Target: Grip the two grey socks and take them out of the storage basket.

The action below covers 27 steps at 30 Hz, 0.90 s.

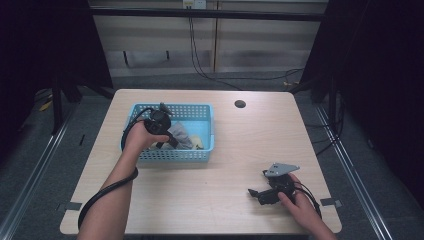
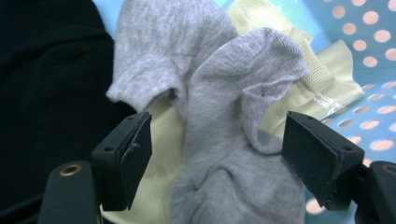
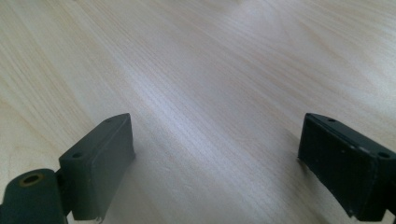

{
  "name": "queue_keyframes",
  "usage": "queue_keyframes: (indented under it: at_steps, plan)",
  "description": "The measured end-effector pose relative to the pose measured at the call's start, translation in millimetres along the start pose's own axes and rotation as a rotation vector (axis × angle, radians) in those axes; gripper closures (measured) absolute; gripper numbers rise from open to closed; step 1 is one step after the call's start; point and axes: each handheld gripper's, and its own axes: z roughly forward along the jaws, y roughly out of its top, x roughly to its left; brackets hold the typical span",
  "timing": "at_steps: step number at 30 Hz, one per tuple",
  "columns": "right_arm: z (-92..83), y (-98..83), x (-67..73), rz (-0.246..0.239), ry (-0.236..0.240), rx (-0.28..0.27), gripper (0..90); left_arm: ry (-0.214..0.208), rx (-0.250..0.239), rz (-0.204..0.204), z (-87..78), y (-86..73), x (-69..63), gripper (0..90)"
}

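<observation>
Sock (image 2: 233,140) lies between the open left hand-held gripper (image 2: 217,158) jaws.

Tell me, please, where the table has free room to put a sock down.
Free wood lies between the blue basket and the right gripper, and right of the basket, below the round hole. The basket is crowded: grey socks, cream socks, a black cloth and the open left gripper.

The high view looks forward and down on the whole table (image 1: 225,150) from afar. The left gripper view peers close into the blue basket (image 1: 202,112), shared with the high view. The right gripper view skims low and near over bare tabletop (image 3: 196,70).
</observation>
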Motion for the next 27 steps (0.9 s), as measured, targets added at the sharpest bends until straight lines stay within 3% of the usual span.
queue_keyframes:
  at_steps: [8, 13, 17, 19, 22, 25, 27]
  plan:
    - [-0.1, -0.1, -0.2, -0.003, 0.0, 0.001, 9.9, -0.009, 0.025, -0.027, 16.0, -0.4, 2.6, 26.0]
    - [0.0, -0.1, -0.2, -0.003, 0.0, 0.001, 10.0, -0.038, 0.049, -0.038, 22.2, -0.4, 2.0, 29.8]
    - [-0.1, -0.1, -0.2, -0.003, 0.0, 0.001, 9.9, -0.04, 0.091, -0.046, 21.2, 2.4, -1.4, 44.4]
    - [-0.1, -0.1, -0.2, -0.003, 0.0, 0.001, 9.9, -0.032, 0.118, -0.046, 20.3, 3.4, -2.4, 57.3]
    - [-0.1, -0.1, -0.2, -0.003, 0.0, 0.001, 9.9, -0.061, 0.143, -0.06, 21.2, 4.4, -4.3, 72.4]
    - [-0.1, -0.1, -0.1, -0.003, 0.0, 0.001, 9.9, -0.042, 0.15, -0.055, 20.3, 5.7, -7.4, 82.8]
    - [-0.1, -0.1, -0.1, -0.003, 0.0, 0.001, 10.0, -0.044, 0.149, -0.056, 17.7, 6.6, -7.6, 84.3]
